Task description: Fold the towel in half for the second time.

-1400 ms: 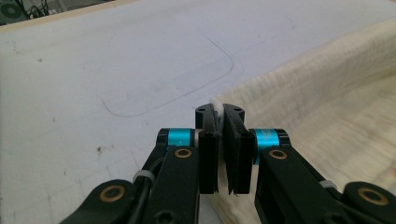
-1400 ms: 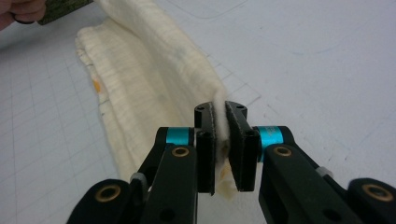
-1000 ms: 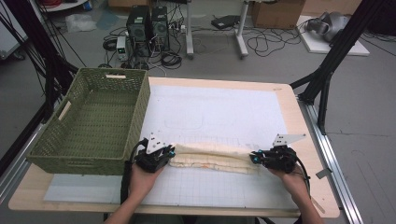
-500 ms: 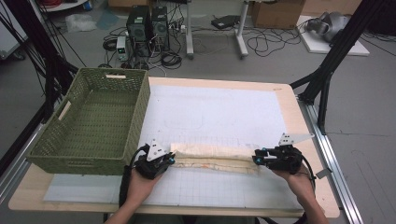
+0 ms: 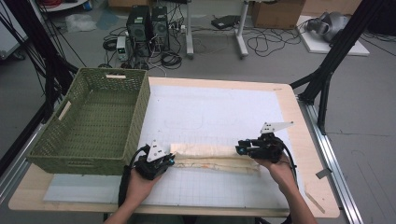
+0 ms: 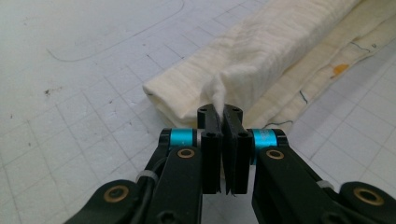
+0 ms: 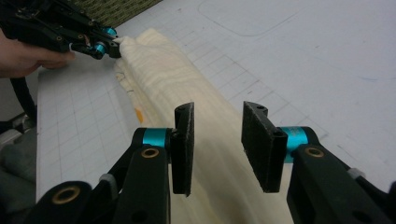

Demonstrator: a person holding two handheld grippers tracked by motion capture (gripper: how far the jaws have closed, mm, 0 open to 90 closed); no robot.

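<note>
My left gripper is pressed together on a tuft at the end of the folded cream cloth; the pinched fabric rises in a small peak between the pads. From the high view my left gripper sits at the cloth's left end, just in front of the green woven basket. How many layers sit in the pinch I cannot make out.

My right gripper has its jaws spread, with the cloth running beneath the gap; the pads touch nothing. They have just been closing a little after opening, nothing between them. In the high view this gripper hovers over the cloth's right end, and its body and my hand cover that end, so the edge there is hidden.

The cloth lies on the white gridded mat, near the front of the table. Its long axis runs left to right across the table, parallel to the front edge. A flatter layer with faint coloured marks pokes out along its near side; the marks are too small to read. In the left gripper view the cloth's far end is cut off by the frame.
</note>
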